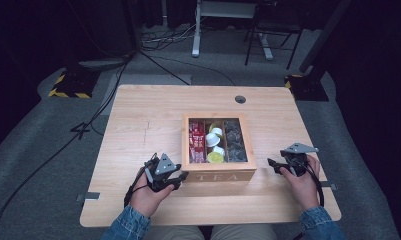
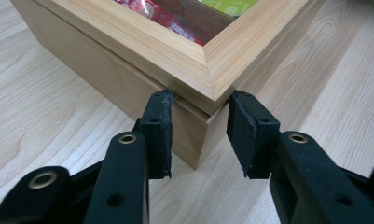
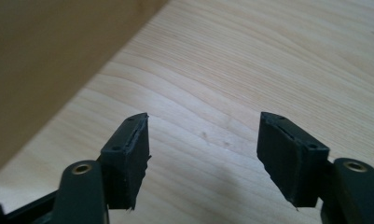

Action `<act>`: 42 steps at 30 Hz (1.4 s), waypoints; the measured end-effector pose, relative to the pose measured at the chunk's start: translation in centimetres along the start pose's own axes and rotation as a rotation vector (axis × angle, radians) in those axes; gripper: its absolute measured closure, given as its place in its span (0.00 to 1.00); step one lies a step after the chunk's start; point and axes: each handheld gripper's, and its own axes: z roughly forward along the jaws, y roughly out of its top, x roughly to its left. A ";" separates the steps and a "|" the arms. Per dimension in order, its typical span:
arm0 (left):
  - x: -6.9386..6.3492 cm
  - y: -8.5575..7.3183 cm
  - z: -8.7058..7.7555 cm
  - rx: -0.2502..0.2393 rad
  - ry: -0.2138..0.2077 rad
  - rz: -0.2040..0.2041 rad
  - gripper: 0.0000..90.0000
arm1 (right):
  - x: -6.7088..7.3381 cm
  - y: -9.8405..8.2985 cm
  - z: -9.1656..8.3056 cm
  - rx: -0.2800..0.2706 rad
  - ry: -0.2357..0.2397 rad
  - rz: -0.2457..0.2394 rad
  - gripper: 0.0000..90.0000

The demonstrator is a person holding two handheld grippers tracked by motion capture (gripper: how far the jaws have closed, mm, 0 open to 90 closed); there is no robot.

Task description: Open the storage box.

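Clamped now on the near left corner of the wooden tea box [image 2: 194, 79]: left gripper [image 2: 198, 137] with one pad [image 2: 159, 133] flat against the front wall and the other pressed to the side wall round the corner, just under the lip of the lid. Pinching that corner, jaws squeezed in as far as the wood allows. Seen from the high view, left gripper [image 1: 180, 176] touching the box [image 1: 218, 176] at its front left corner, left hand [image 1: 147, 195] behind it, denim sleeve [image 1: 127, 226] coming in from the bottom edge.

Over to the right gripper [image 3: 203, 149]: jaws spread apart, bare tabletop between them, nothing held. Side wall of the box just off to the left in the right gripper view, out of focus, not touched. From above, right gripper [image 1: 274, 166] near the box's right side, a gap between, right hand [image 1: 302, 181] wrapped round it.

Box itself sitting at the middle of the wooden table [image 1: 143, 125], toward the near edge, lid closed, glass pane showing three compartments: red packets [image 1: 196, 142] on the left, white and yellow-green cups [image 1: 215, 142] in the middle, dark items [image 1: 235, 142] on the right. "TEA" on the front wall.
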 end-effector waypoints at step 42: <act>0.3 2.0 -1.0 -0.058 0.011 -0.012 0.68 | 7.0 4.3 -4.0 -0.188 0.256 -0.216 0.41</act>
